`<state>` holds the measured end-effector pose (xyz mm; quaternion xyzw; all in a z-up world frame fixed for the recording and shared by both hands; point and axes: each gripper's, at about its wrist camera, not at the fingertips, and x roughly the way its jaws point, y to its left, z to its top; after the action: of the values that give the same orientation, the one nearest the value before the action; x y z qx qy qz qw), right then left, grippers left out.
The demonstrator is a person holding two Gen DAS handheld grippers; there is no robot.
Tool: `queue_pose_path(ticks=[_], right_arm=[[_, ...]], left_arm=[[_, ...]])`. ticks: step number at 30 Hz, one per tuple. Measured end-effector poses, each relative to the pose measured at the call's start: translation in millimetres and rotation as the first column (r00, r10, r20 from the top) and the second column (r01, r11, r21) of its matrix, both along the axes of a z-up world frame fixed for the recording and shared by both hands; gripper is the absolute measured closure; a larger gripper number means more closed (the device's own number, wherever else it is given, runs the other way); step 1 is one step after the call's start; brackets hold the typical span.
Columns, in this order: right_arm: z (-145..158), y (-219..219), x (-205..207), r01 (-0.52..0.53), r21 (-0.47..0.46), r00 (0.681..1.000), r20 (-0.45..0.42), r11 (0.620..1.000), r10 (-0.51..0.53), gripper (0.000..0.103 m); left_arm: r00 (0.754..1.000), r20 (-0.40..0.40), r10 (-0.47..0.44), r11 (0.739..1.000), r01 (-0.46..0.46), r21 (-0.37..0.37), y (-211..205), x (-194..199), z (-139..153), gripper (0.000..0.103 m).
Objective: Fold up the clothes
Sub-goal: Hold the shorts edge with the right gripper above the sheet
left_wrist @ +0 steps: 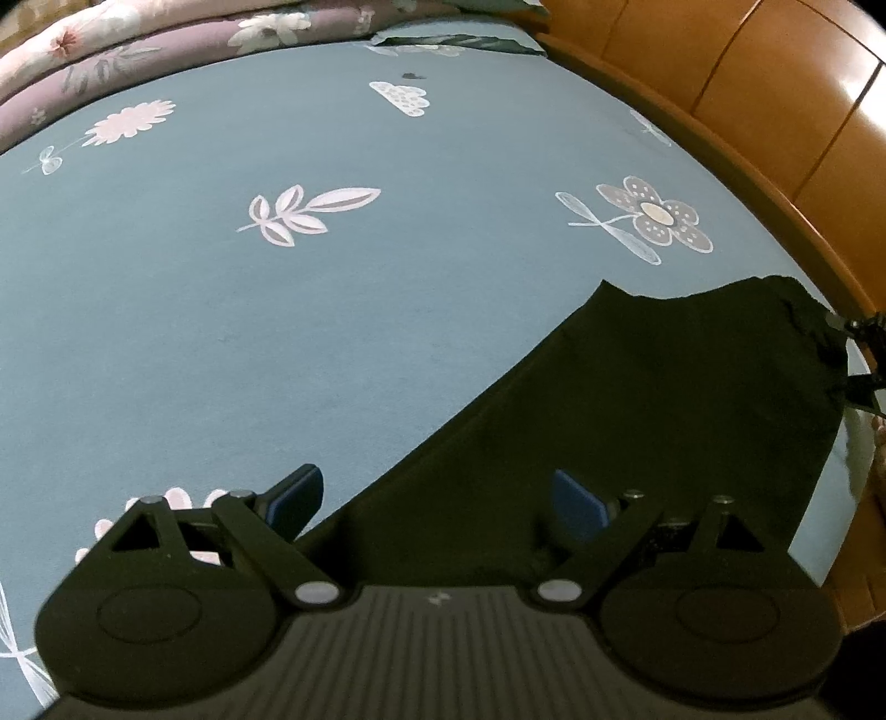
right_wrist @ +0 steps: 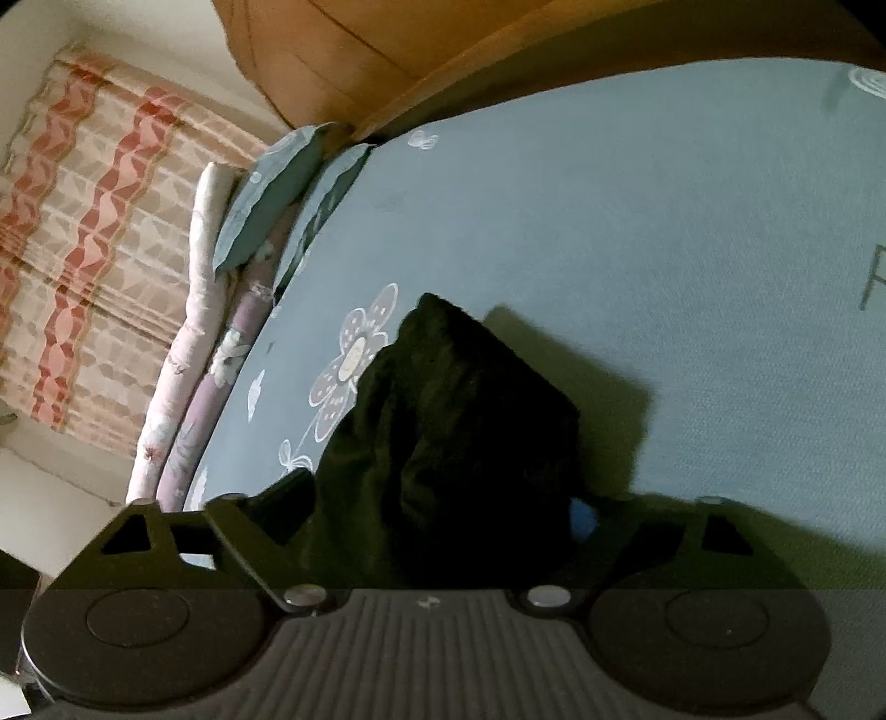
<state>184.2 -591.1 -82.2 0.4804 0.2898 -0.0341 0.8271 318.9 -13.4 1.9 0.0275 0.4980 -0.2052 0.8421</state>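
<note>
A black garment lies spread on the blue flowered bedsheet, reaching from the lower middle to the right edge of the left wrist view. My left gripper hovers open over its near left edge, one blue-padded finger above the cloth and the other above the sheet. At the garment's far right corner I see my right gripper. In the right wrist view the garment rises in a bunched peak between the wide-set fingers of the right gripper. It hides the left fingertip; a blue pad shows.
A wooden bed frame and panels run along the right side. Folded floral quilts lie at the bed's far end, with blue pillows beside them. A striped curtain hangs beyond. Bare sheet stretches to the right.
</note>
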Motion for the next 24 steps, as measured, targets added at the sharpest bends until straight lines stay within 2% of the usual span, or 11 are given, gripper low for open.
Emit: queue_pose_path(ticks=[3, 7, 9, 13, 18, 21, 24], right_arm=[[-1.1, -2.7, -2.4, 0.005, 0.001, 1.0, -0.019, 1.0, -0.005, 0.03], [-1.7, -4.5, -5.5, 0.006, -0.011, 0.999, -0.044, 1.0, -0.007, 0.056], [-2.0, -5.4, -7.0, 0.007, -0.018, 0.998, -0.056, 1.0, -0.008, 0.059], [1.9, -4.7, -6.7, -0.007, -0.038, 0.997, -0.082, 0.999, 0.004, 0.06], [1.0, -3.7, -19.1, 0.018, -0.004, 0.996, -0.086, 1.0, -0.019, 0.053], [-2.8, -1.9, -29.8, 0.037, 0.032, 0.997, -0.072, 0.999, -0.035, 0.052], [-10.0, -5.7, -32.3, 0.05, 0.097, 0.998, -0.033, 0.994, -0.047, 0.044]], left_arm=[[1.0, 0.001, -0.008, 1.0, 0.008, -0.004, 0.2, -1.4, -0.5, 0.013], [1.0, 0.0, -0.022, 1.0, 0.022, -0.008, -1.2, -6.4, -3.4, 0.013], [1.0, 0.001, -0.028, 1.0, 0.028, -0.006, -1.9, -10.3, -4.9, 0.013], [0.998, 0.009, -0.058, 0.998, 0.058, 0.004, -5.0, -20.0, -3.8, 0.013], [0.997, 0.033, -0.065, 0.998, 0.065, 0.0, -7.4, -26.9, 4.8, 0.013], [0.992, 0.053, -0.117, 0.993, 0.117, 0.009, -16.7, -21.6, 12.8, 0.013], [0.976, 0.084, -0.202, 0.979, 0.198, 0.052, -39.2, -9.3, 21.2, 0.013]])
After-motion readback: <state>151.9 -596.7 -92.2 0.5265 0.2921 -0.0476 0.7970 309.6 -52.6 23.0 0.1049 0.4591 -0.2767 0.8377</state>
